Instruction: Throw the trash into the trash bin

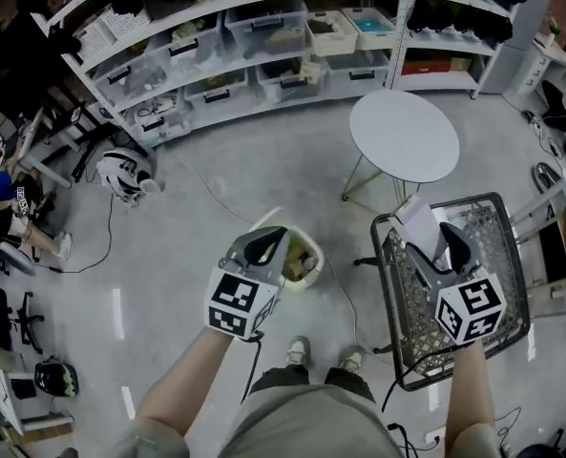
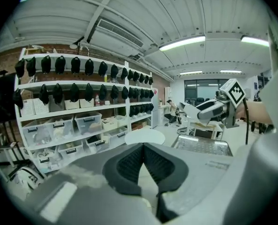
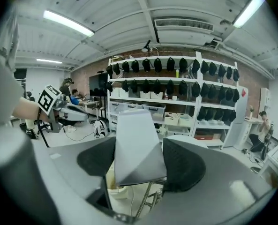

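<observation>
A: What could go wrong from here?

B: Start with the biggest thing, the mesh surface (image 1: 497,256). The carton (image 1: 416,219) shows over its left edge, clamped between the pads of the right hand-held gripper (image 1: 432,239). It is well apart from the trash bin (image 1: 318,259), which stands on the floor (image 1: 263,179). If it is let go too soon, it lands on the mesh or the floor.

A: And the bin itself?

B: Its mouth looks small beside the carton, and there is already rubbish in it. I judge the carton could catch the rim and tip out. The left hand-held gripper (image 1: 266,241), jaws together and holding nothing, hangs right over the bin and could block the drop.

A: The grip?

B: Only 1 end of the carton is pinched, so the long free end could swing.

A: What can't you make out?

B: In the head view the left hand-held gripper covers part of the bin, so I can't tell how full it is. Whether the carton is flattened or hollow is unclear, and its far face is hidden. Where the 2 pads meet it is tucked behind its edges.
</observation>
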Demonstrator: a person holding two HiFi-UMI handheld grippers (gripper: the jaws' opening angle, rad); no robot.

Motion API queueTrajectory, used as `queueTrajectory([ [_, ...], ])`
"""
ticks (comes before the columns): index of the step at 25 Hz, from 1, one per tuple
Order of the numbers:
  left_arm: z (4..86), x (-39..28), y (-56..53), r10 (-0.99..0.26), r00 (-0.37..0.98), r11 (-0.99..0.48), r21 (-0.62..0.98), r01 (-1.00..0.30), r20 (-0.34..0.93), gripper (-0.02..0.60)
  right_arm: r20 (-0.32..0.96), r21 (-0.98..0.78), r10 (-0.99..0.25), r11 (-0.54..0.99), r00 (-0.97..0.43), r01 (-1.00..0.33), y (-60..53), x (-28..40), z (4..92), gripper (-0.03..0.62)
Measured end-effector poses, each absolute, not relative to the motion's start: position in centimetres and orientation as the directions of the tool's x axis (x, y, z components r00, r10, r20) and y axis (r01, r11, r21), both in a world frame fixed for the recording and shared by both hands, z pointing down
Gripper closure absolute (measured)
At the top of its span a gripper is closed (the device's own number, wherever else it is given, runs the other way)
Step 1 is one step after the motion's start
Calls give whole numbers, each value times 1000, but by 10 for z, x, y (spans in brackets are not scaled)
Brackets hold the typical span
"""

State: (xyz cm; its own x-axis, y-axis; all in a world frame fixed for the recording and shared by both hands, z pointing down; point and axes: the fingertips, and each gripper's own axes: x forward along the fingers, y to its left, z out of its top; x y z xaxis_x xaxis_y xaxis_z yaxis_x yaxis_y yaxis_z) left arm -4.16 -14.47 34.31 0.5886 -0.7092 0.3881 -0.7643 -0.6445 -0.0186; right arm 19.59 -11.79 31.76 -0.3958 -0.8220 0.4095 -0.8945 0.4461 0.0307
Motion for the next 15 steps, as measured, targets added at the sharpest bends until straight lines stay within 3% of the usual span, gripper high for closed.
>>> queueTrajectory([
  [6,335,-97,-142,-744,539,-601,-43,-798,396,580,393,37,-796,514,-461,-857,-132,139,295,276],
  [15,350,-146,-142,-782,471,-530,-38,-847,409,580,450,-12,-694,625,-563,-780,-155,67,330,276],
])
